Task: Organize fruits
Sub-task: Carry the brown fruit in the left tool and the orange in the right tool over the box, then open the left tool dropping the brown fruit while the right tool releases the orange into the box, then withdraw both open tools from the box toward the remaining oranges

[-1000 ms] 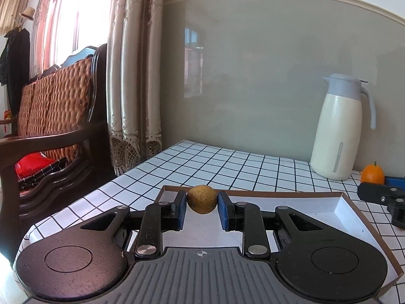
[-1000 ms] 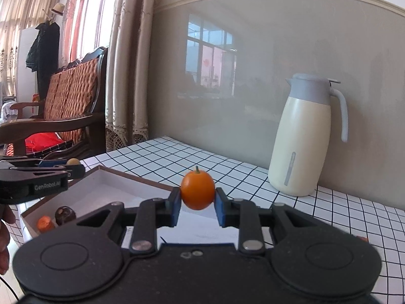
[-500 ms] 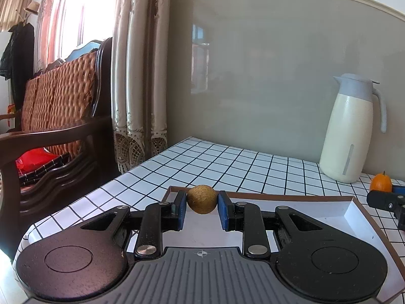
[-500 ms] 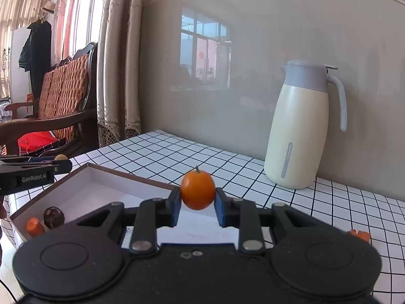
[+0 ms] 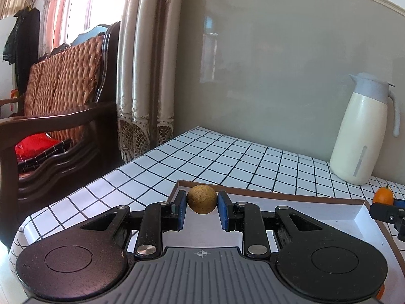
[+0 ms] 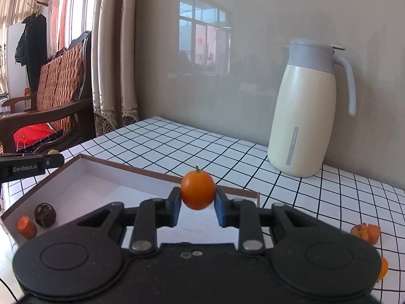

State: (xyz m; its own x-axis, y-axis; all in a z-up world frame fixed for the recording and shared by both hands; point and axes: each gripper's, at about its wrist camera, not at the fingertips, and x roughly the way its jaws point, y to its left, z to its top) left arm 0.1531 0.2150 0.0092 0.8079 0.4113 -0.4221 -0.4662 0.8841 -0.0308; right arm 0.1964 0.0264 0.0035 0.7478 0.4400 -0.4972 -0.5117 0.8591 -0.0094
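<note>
The checked tabletop in front of you carries a cream jug by the wall and a shallow white box with a brown rim. Your left gripper pinches a tan round fruit over the box's near corner. Your right gripper pinches a small orange above the box's far rim. In the box's left corner a dark fruit sits just beside an orange piece. Orange scraps lie on the tabletop, right of the box.
</note>
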